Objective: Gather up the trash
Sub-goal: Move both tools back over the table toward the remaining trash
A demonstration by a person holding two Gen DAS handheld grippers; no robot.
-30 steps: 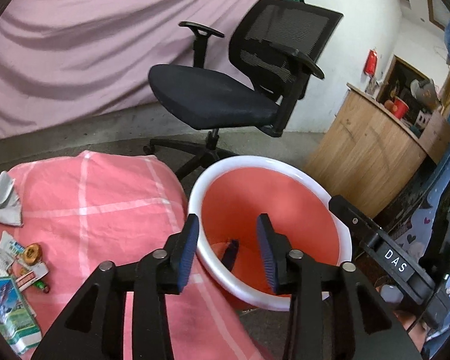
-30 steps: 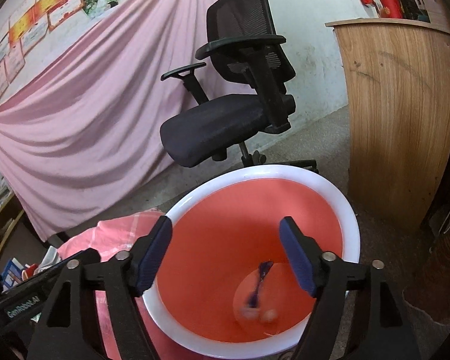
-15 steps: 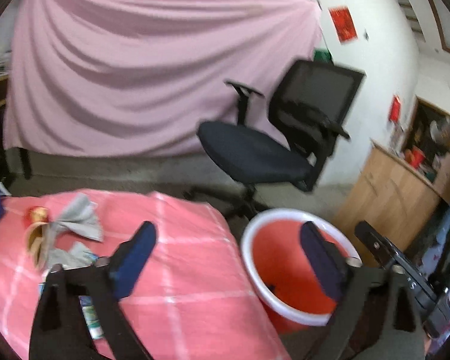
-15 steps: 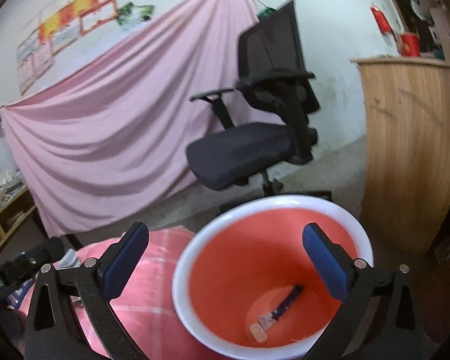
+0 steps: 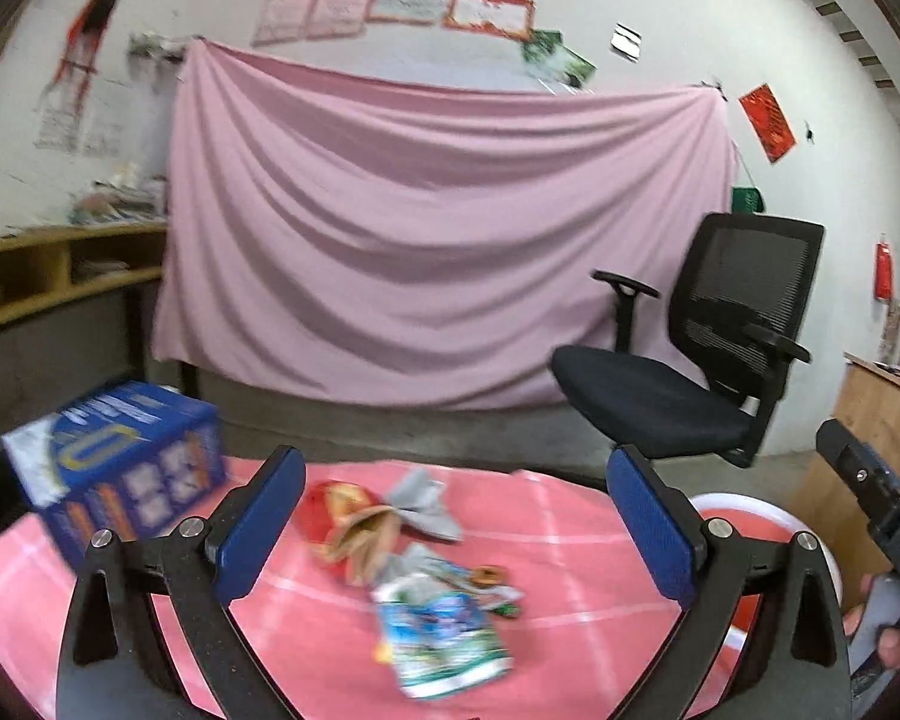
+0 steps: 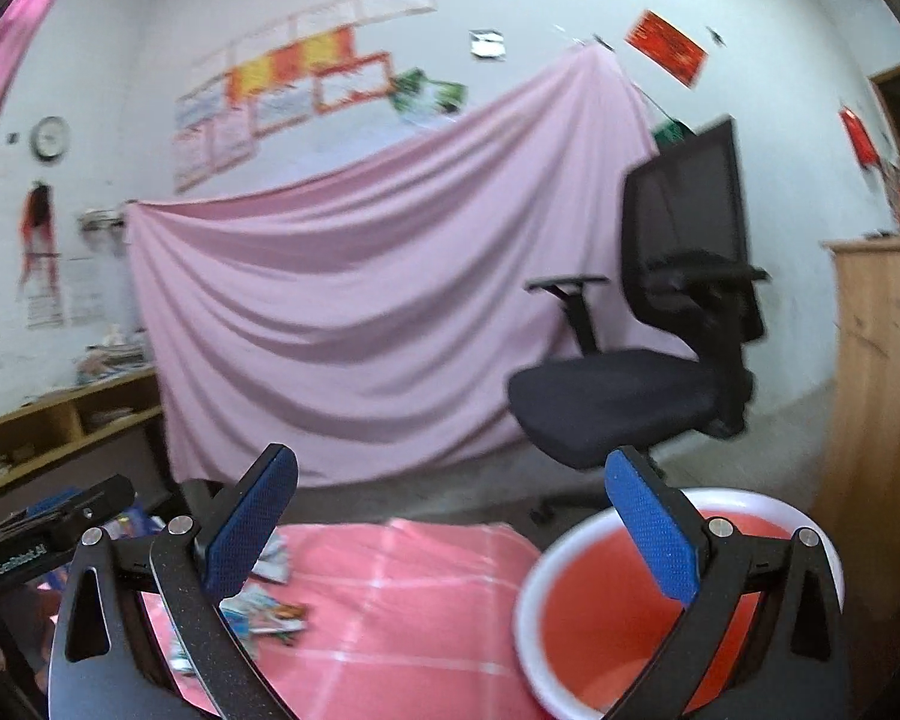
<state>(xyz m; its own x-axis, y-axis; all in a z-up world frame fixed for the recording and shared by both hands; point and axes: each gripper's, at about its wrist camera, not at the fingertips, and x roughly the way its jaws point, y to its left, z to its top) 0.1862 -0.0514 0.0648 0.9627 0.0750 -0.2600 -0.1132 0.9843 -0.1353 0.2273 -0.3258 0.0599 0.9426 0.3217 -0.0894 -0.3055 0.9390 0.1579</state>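
My left gripper (image 5: 456,525) hangs open and empty above the pink checked cloth (image 5: 558,576), where trash lies: a blue-green snack bag (image 5: 441,642), a red-orange wrapper (image 5: 354,525), a crumpled grey tissue (image 5: 423,501) and small wrappers (image 5: 498,591). My right gripper (image 6: 450,525) is open too, nothing between its blue pads (image 6: 651,531), raised beside the orange bin (image 6: 606,630) with its white rim. Wrappers (image 6: 264,606) show on the cloth at the lower left. The bin's rim (image 5: 756,507) peeks out behind the left gripper's right finger.
A blue carton (image 5: 120,474) stands at the cloth's left end. Beyond the table are a black office chair (image 5: 690,372), a pink hanging sheet (image 5: 438,240), wooden shelves (image 5: 48,282) on the left and a wooden counter (image 6: 876,420) on the right.
Both grippers opened wide over the bin, rose and swung left away from it. The left view now faces the trash on the cloth; the bin's inside is out of sight.
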